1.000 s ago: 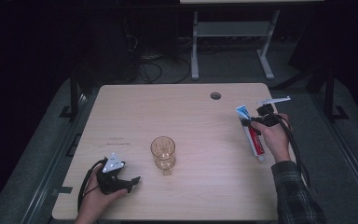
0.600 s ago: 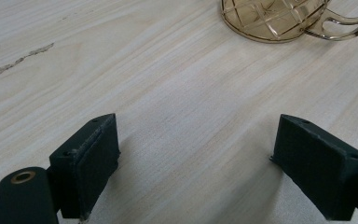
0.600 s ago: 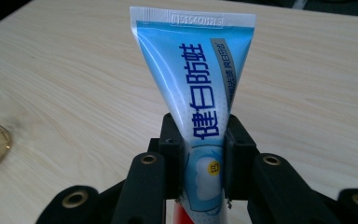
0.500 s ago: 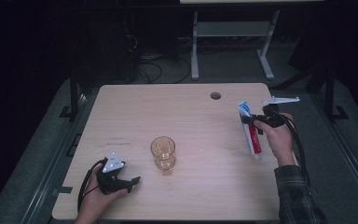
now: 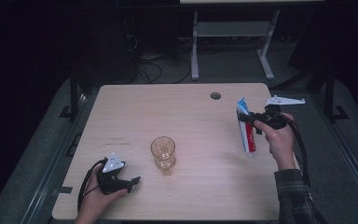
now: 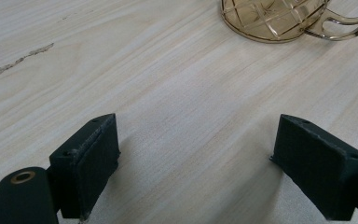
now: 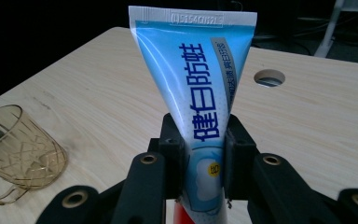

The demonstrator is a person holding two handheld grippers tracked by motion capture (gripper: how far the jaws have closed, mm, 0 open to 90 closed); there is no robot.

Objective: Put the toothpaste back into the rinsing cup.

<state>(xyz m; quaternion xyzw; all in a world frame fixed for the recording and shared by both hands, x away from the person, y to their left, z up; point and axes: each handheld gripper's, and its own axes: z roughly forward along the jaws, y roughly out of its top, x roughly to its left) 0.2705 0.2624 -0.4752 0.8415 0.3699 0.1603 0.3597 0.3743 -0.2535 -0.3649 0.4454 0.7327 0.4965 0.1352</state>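
Right gripper [image 5: 250, 119] clamps a toothpaste tube [image 5: 246, 133] mid-body, crimped end up, raised above the table's [image 5: 191, 107] right side. Pick-up looks done; delivery remains, probably into the amber cup [image 5: 162, 153] standing near centre. Left gripper [image 5: 131, 183] rests at the near left, jaws wide apart, holding nothing.

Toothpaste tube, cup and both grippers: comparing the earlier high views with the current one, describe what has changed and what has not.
The right gripper, shut on the toothpaste tube, has lifted it off the table, so it hangs cap-down. The left gripper, open, and the amber cup stayed put.
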